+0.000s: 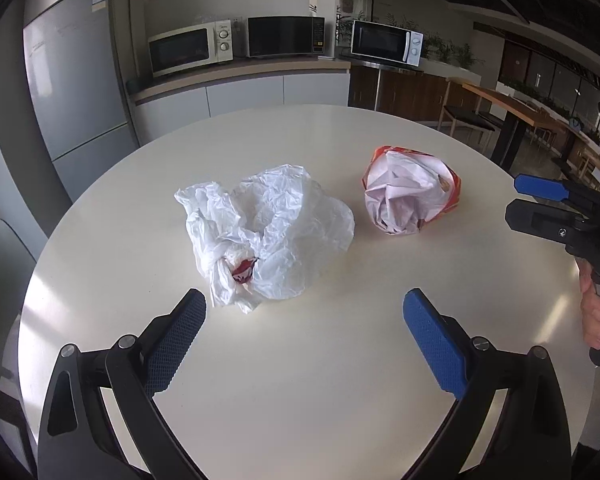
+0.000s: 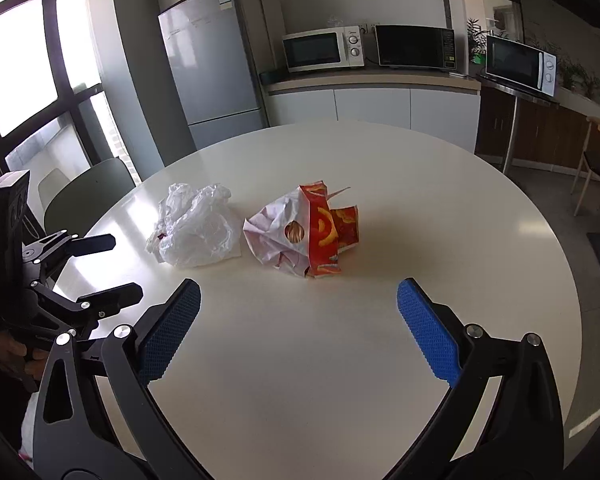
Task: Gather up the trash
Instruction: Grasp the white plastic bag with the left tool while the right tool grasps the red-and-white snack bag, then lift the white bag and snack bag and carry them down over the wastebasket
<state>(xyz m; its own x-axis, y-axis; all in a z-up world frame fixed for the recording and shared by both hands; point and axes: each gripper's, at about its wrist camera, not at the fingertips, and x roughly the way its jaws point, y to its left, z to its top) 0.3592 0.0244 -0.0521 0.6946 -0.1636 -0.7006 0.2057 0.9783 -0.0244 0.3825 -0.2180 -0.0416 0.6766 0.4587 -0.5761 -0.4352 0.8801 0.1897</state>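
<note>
Left wrist: left gripper (image 1: 304, 304) spread wide, empty, aimed at the crumpled white plastic bag (image 1: 268, 236) mid-table (image 1: 300, 400), lined up to straddle it.
Right wrist: right gripper (image 2: 298, 294) also apart, empty, facing the red fries wrapper (image 2: 304, 232) beside that bag.

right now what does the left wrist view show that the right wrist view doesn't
Only the left wrist view shows the red scrap tucked in the white plastic bag, and a hand holding the right gripper.

Only the right wrist view shows the window, the printed fries on the red wrapper, and the left gripper from the side.

Both show the round table, bag, crumpled wrapper, fridge and three microwaves. Both grippers are open and empty.
</note>
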